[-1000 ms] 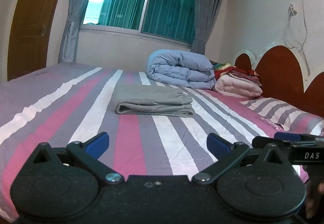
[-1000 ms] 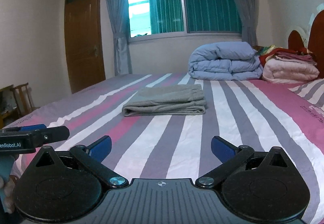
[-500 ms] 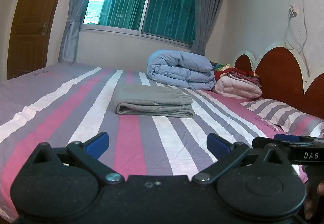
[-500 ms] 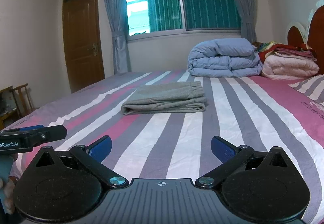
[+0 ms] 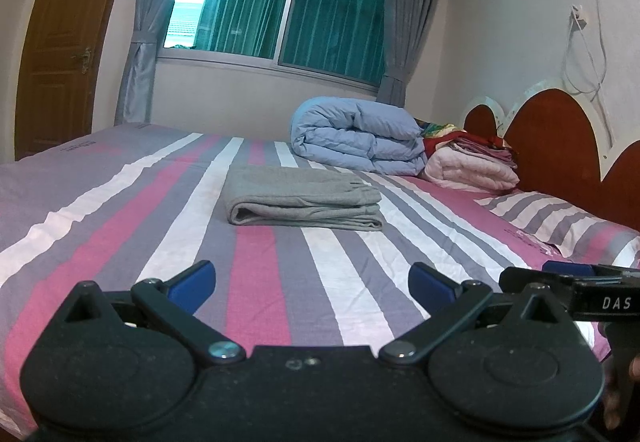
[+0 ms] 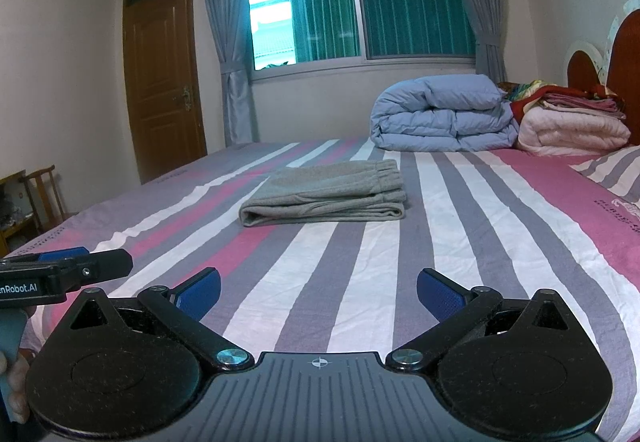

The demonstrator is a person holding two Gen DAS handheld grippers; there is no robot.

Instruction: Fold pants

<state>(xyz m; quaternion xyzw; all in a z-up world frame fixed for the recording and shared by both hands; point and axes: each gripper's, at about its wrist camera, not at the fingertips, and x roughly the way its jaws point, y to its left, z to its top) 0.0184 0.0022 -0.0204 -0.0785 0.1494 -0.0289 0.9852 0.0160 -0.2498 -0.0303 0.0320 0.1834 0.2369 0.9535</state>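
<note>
The grey pants (image 5: 300, 200) lie folded in a compact rectangle on the striped bed, seen also in the right wrist view (image 6: 326, 194). My left gripper (image 5: 311, 282) is open and empty, held well back from the pants near the bed's front edge. My right gripper (image 6: 319, 292) is open and empty too, at a like distance. The right gripper shows at the right edge of the left wrist view (image 5: 576, 282). The left gripper shows at the left edge of the right wrist view (image 6: 68, 270).
A folded blue duvet (image 5: 356, 136) and a stack of pink bedding (image 5: 474, 168) sit at the far side by the red headboard (image 5: 556, 146). A striped pillow (image 5: 560, 218) lies to the right. A door (image 6: 162, 82) and a wooden chair (image 6: 42, 190) stand to the left.
Both grippers have drifted slightly, so the view has shifted a little. The pants have not moved and both grippers stay open.
</note>
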